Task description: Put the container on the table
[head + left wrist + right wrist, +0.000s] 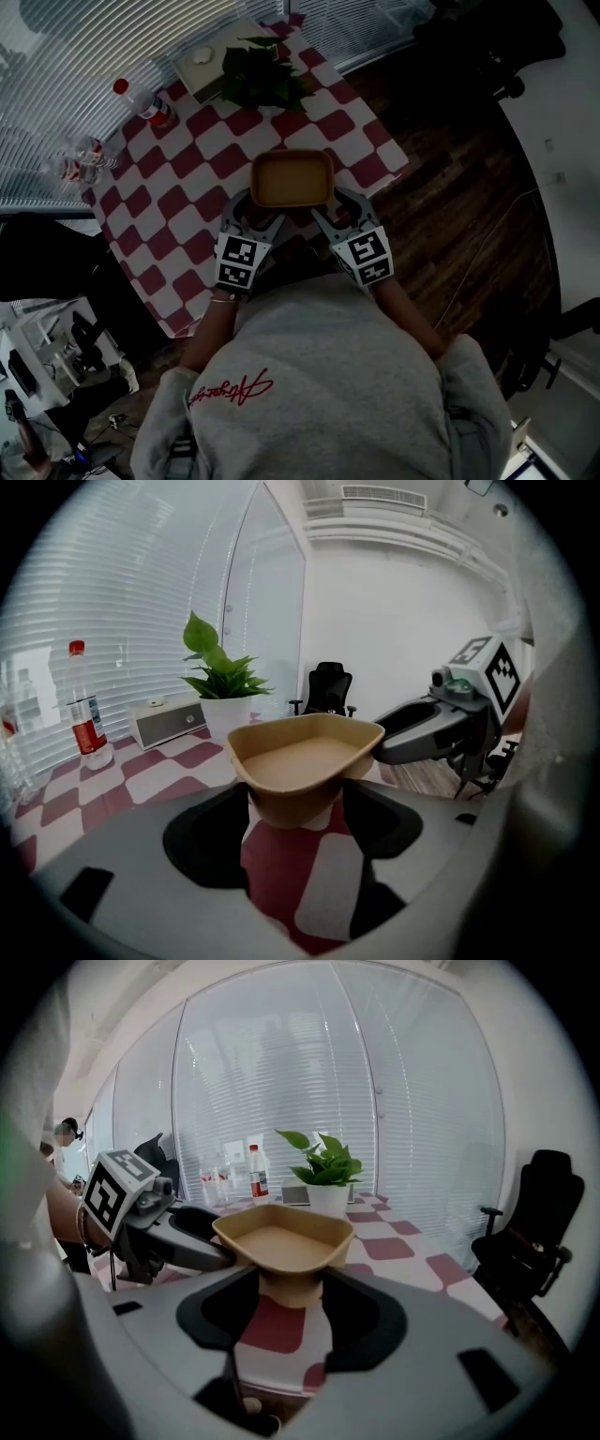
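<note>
A tan, empty, rounded-rectangle container (pixel 292 178) is over the near edge of the red-and-white checked table (pixel 187 216). My left gripper (pixel 251 202) clamps its near-left corner and my right gripper (pixel 336 199) clamps its near-right corner. In the left gripper view the container (pixel 305 757) sits between the left gripper's (pixel 295 803) dark pads, with the right gripper (pixel 427 733) at its far side. In the right gripper view the container (pixel 281 1237) is pinched between the right gripper's (pixel 291 1288) pads, with the left gripper (pixel 178 1237) beside it. Its base looks slightly above the cloth.
At the table's far end stand a potted plant (pixel 262 75), a white box (pixel 202 66), a red-capped bottle (pixel 145 103) and clear bottles (pixel 80 159). Dark wooden floor (pixel 450 216) lies to the right. A black office chair (pixel 534 1232) stands nearby.
</note>
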The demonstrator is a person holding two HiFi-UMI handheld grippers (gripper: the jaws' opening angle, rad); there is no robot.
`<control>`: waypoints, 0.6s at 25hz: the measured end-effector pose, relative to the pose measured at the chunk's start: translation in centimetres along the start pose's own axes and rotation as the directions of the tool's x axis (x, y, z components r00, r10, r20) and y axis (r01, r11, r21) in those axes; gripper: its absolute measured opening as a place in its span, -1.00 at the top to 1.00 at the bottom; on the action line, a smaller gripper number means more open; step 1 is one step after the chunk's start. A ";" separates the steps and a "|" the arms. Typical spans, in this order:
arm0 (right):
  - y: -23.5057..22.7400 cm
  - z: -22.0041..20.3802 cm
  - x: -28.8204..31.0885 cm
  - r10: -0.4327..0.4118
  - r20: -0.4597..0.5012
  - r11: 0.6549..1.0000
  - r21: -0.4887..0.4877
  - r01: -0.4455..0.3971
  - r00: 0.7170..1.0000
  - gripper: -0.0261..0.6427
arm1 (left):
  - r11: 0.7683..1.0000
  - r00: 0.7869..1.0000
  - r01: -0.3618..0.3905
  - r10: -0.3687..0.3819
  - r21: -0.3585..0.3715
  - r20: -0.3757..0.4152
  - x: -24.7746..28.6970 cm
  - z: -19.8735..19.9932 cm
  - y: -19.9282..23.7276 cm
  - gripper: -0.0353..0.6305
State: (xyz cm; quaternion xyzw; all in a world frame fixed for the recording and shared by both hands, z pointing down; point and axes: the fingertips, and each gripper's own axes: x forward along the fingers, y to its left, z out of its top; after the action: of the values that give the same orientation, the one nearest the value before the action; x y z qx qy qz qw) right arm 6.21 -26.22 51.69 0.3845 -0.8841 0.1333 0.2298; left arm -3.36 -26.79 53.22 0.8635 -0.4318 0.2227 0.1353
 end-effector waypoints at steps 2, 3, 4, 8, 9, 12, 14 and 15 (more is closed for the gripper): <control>0.0 -0.2 0.1 0.000 -0.006 1.000 -0.002 0.000 1.000 0.27 | 1.000 1.000 0.001 -0.001 -0.002 -0.004 0.1 -0.1 0.0 -0.05; 0.0 -0.3 0.1 0.000 -0.008 1.000 -0.002 0.000 1.000 0.27 | 1.000 1.000 0.002 -0.002 -0.002 -0.005 0.1 -0.2 0.0 -0.05; 0.1 -0.3 0.1 0.002 -0.010 1.000 0.000 -0.002 1.000 0.27 | 1.000 1.000 0.002 -0.003 -0.003 -0.007 0.1 -0.3 0.0 -0.05; 0.2 -0.5 0.3 0.007 -0.020 1.000 0.000 -0.007 1.000 0.27 | 1.000 1.000 0.005 -0.005 -0.006 -0.017 0.2 -0.7 0.0 -0.05; 0.2 -0.5 0.4 0.007 -0.023 1.000 -0.001 -0.007 1.000 0.27 | 1.000 1.000 0.006 -0.006 -0.008 -0.020 0.3 -0.8 0.0 -0.05; 0.4 -0.8 0.5 0.008 -0.033 1.000 -0.004 -0.008 0.999 0.28 | 1.000 0.999 0.005 -0.006 -0.007 -0.034 0.3 -1.3 0.0 -0.05; 0.3 -0.9 0.5 0.006 -0.034 1.000 -0.008 -0.006 0.999 0.28 | 1.000 0.999 0.004 -0.004 -0.003 -0.044 0.4 -1.5 0.0 -0.05; 0.3 -0.9 0.5 0.004 -0.034 1.000 -0.010 -0.005 0.999 0.28 | 1.000 0.999 0.004 -0.004 -0.002 -0.047 0.4 -1.5 0.0 -0.05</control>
State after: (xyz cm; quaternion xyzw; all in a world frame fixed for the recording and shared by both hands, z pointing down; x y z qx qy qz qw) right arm 5.96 -25.96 52.75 0.3790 -0.8815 0.1358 0.2466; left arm -3.53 -26.38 54.76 0.8588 -0.4269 0.2424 0.1466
